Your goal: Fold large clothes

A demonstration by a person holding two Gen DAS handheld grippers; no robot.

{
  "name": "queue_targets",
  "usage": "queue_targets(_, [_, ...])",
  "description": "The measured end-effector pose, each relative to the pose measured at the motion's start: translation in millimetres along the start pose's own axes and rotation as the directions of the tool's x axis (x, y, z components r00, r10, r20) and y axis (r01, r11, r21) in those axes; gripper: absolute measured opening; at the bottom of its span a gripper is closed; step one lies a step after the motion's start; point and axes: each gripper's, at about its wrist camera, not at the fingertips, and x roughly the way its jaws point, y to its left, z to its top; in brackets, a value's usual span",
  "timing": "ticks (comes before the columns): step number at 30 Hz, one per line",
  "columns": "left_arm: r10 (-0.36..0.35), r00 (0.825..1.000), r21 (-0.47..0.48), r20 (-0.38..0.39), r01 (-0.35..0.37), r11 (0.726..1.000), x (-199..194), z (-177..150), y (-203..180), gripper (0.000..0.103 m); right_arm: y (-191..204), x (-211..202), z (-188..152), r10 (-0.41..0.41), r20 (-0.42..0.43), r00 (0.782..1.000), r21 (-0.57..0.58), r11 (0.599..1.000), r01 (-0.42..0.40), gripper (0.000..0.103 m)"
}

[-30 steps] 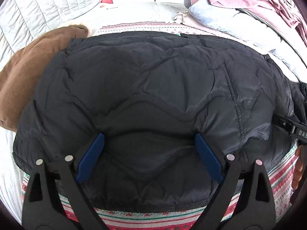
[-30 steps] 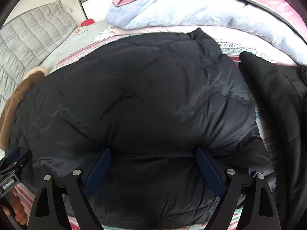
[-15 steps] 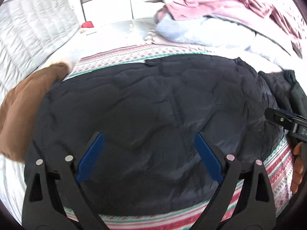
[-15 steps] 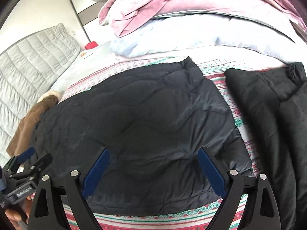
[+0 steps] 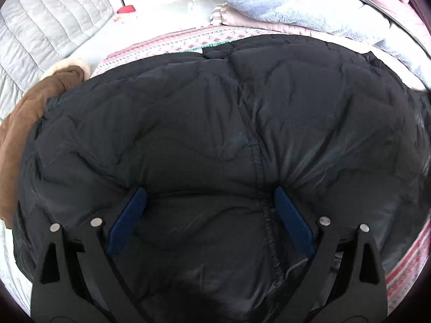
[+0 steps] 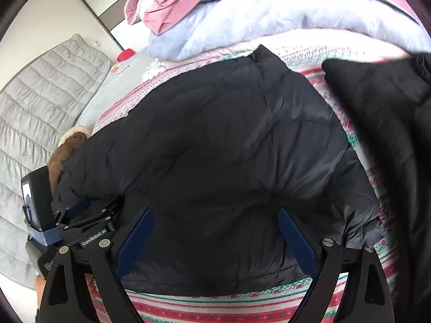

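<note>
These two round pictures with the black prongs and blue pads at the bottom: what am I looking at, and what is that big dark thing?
No robot here: a person holds a pair of hand-held tongs in each hand, and a small wide-angle camera on each looks forward along its two fingers. That lens makes the pictures round and bulged.

One picture is from the left tongs, the other from the right tongs. The blue strips are the finger pads. Both pairs stand wide open, gripping nothing, with their pads down against the fabric.

The dark thing is a black puffer jacket spread on a striped patterned blanket on a bed, waiting to be folded. Beside it lie a brown garment, another black garment, and a pile of pink and pale blue bedding. The right view also catches the left tool at its left edge.
</note>
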Motion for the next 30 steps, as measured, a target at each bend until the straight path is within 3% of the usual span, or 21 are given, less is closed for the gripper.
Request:
queue_targets(3, [-0.028,0.999,-0.018,0.02,0.028,0.999,-12.3,12.6,8.8,0.096,-3.7,-5.9,1.2,-0.005,0.019,1.0,0.02,1.0,0.004,0.095])
queue_targets(7, [-0.006,0.999,-0.053,0.051,0.009,0.999,-19.4,41.4,19.3,0.096,-11.4,-12.6,4.2,0.007,0.043,0.999,0.058,0.998,-0.01,0.095])
queue_targets(11, [0.003,1.0,-0.051,-0.013,-0.004,0.999,5.3,64.4,17.6,0.096,-17.8,-15.8,3.7,0.013,0.042,0.999,0.082,0.997,-0.016,0.095])
queue_targets(13, [0.032,0.997,-0.039,-0.076,-0.035,0.999,29.0,61.9,16.4,0.096,-18.1,-16.8,4.7,0.016,0.038,0.999,0.083,0.996,-0.019,0.095])
queue_targets(17, [0.056,0.997,-0.041,-0.056,-0.059,0.997,40.3,49.5,12.1,0.098,-19.3,-14.6,3.7,0.01,0.026,1.0,0.078,0.997,-0.013,0.095])
queue_targets(30, [0.017,0.998,-0.074,-0.068,-0.022,0.997,32.9,51.4,20.9,0.097,-28.3,-20.0,3.2,0.019,0.026,0.999,0.116,0.993,-0.022,0.095])
